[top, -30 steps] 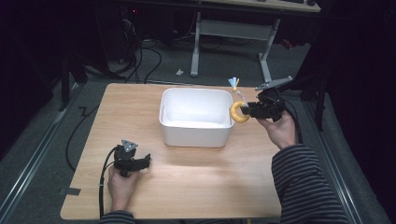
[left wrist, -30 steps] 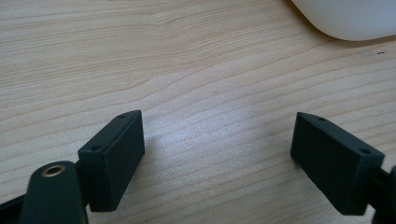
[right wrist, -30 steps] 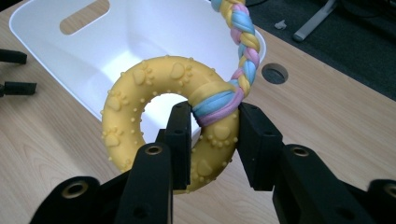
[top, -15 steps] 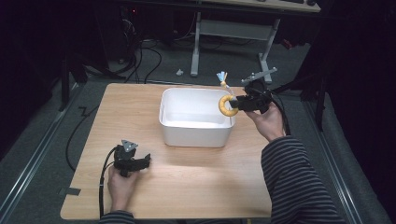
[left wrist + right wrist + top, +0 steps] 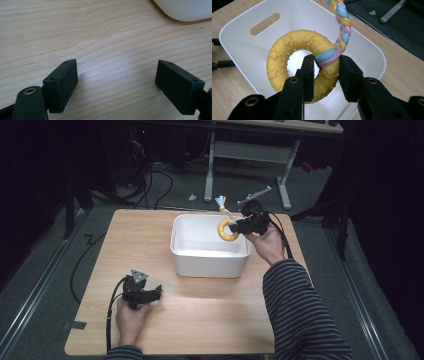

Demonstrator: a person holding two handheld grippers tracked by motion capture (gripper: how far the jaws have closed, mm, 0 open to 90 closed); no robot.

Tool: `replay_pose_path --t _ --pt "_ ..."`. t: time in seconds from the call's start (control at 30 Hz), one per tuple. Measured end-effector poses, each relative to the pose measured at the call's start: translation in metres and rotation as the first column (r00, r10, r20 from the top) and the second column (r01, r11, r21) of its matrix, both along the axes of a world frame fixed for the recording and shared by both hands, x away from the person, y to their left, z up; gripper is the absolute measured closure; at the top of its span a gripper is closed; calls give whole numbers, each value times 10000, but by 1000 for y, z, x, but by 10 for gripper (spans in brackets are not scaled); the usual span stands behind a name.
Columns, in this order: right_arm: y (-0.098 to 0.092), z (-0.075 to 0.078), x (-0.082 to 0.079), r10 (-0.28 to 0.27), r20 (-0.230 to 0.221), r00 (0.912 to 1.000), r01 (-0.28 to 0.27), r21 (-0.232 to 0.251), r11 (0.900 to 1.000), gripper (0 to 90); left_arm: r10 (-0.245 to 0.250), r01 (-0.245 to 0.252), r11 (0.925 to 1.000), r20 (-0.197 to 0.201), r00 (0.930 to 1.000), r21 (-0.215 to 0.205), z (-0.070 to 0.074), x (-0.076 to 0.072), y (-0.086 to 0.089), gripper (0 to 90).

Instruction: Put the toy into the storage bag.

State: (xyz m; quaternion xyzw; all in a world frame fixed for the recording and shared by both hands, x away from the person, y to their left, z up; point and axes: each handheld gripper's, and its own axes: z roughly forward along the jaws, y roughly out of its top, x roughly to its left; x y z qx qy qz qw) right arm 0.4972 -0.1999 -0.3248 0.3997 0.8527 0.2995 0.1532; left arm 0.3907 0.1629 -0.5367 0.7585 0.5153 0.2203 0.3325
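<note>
A yellow rubber ring toy (image 5: 228, 230) with paw-print bumps has a pastel braided rope (image 5: 220, 202) tied to it. It hangs over the right part of the white plastic bin (image 5: 210, 265). My right gripper (image 5: 239, 227) is shut on it. In the right gripper view, the black jaws of the right gripper (image 5: 327, 62) pinch the ring (image 5: 284, 50) where the rope (image 5: 342, 22) wraps it, above the bin's interior (image 5: 367, 45). My left gripper (image 5: 150, 295) rests low on the table near the front left. Its jaws stand wide apart, open (image 5: 116, 80), over bare wood.
The wooden table (image 5: 125, 245) has room left of and in front of the bin. A corner of the bin (image 5: 185, 10) is ahead of the left gripper. Cables and a desk's metal legs (image 5: 210, 170) are on the floor behind the table.
My right gripper has carried the ring leftward, from beside the bin's right rim to over the bin. The left gripper has stayed still.
</note>
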Motion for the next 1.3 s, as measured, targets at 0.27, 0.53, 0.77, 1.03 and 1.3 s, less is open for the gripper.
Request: replay_pose_path --t 0.27,0.53,0.77,1.03,1.3 --pt "21 -8 12 98 -271 9996 -109 -428 9990 675 -1 1 10000 6 10000 1 0 0 0 186" --pt "30 -20 20 67 -638 9979 -114 -744 9972 675 -3 3 10000 1 10000 -12 0 0 0 186" --pt "35 -30 24 142 -771 9969 -213 -916 9956 675 -6 6 10000 -1 10000 -16 0 0 0 186" --pt "40 -44 26 111 -1135 9935 -248 -1198 9925 674 -14 14 10000 -10 10000 -16 0 0 0 186" --pt "43 -56 24 359 -1477 9884 -569 -1406 9884 674 -16 16 10000 -11 10000 -19 0 0 0 186"
